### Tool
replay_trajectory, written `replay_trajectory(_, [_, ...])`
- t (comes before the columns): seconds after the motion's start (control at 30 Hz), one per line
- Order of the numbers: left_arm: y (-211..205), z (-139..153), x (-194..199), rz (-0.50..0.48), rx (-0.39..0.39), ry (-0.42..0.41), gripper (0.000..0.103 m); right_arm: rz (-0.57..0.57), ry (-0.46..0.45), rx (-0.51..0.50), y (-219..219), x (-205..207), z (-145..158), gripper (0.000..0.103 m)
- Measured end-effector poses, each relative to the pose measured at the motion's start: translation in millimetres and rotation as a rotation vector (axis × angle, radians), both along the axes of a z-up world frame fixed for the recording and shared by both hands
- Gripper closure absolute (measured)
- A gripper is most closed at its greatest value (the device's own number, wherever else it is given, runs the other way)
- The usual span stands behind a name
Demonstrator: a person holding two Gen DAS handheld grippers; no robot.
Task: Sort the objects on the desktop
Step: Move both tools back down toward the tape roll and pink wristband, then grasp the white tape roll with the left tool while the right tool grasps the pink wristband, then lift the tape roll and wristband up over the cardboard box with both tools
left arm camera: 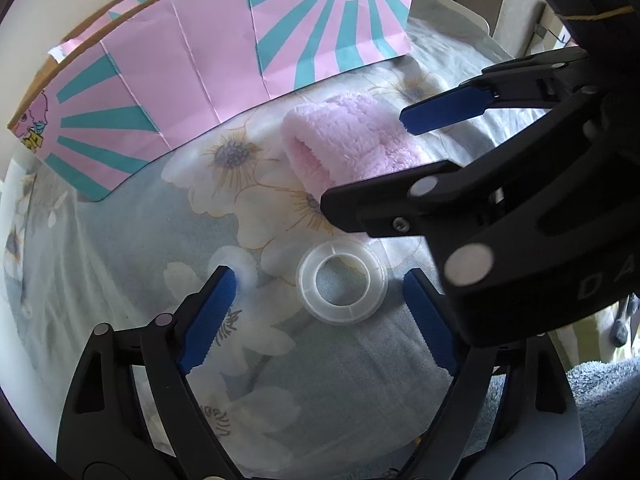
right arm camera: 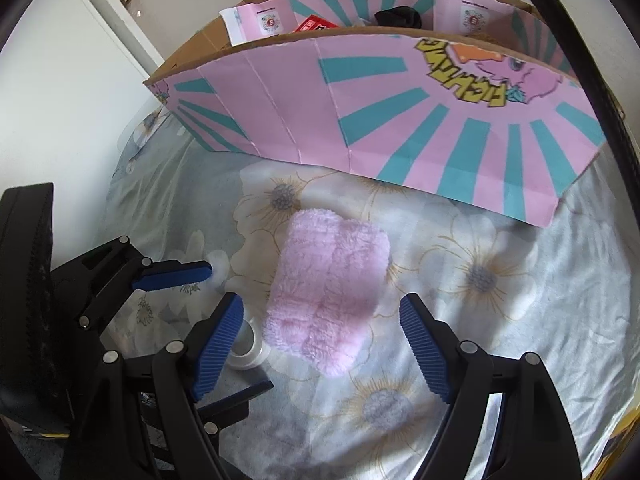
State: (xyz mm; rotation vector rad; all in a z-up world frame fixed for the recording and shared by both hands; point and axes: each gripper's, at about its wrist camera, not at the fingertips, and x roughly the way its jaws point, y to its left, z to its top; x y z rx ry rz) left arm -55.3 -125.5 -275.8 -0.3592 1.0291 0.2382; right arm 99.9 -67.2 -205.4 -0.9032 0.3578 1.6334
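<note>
A clear tape roll [left arm camera: 342,283] lies flat on the floral cloth, between the open fingers of my left gripper [left arm camera: 320,288], just ahead of the tips. A folded pink fluffy towel [left arm camera: 344,140] lies beyond it. My right gripper [right arm camera: 322,314] is open and empty, its fingers either side of the near end of the towel [right arm camera: 330,292]. The right gripper also shows in the left wrist view [left arm camera: 364,160], over the towel. The tape roll [right arm camera: 248,346] peeks out behind the right gripper's left finger. The left gripper [right arm camera: 224,316] shows at the left of the right wrist view.
A pink and teal cardboard box [right arm camera: 400,120] stands open at the back of the cloth, with a red item [right arm camera: 314,24] and a black item [right arm camera: 400,16] inside. It also shows in the left wrist view [left arm camera: 224,60]. A white wall and door lie to the left.
</note>
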Motion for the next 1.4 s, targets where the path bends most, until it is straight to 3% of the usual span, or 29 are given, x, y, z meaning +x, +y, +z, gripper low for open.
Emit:
replay_trajectory(0.23, [2.1, 2.6, -4.6, 0.01, 0.007, -0.02, 0.035, 0.025, -0.025, -0.027, 5.0, -2.9, -9.6, 0.053])
replay_trajectory(0.57, [-4.7, 9.0, -3.4, -0.028, 0.021, -0.045, 0.063, 0.036, -0.044, 0.018, 1.8, -3.1, -10.3, 0.073])
replay_trajectory(1.03, [3.8, 21.6, -6.1, -0.026, -0.009, -0.064, 0.063, 0.066, -0.026, 0.051, -3.1, -3.3, 8.7, 0.076])
replay_trajectory(1.2, [6.4, 43.9, -4.5, -0.012, -0.004, -0.042, 0.063, 0.068, 0.016, 0.06, -12.1, -3.6, 26.7, 0.076])
replay_trajectory(1.4, [10.3, 84.7, -2.0, 0.046, 0.006, -0.084, 0.063, 0.057, 0.054, 0.115, -30.1, -1.2, 65.9, 0.076])
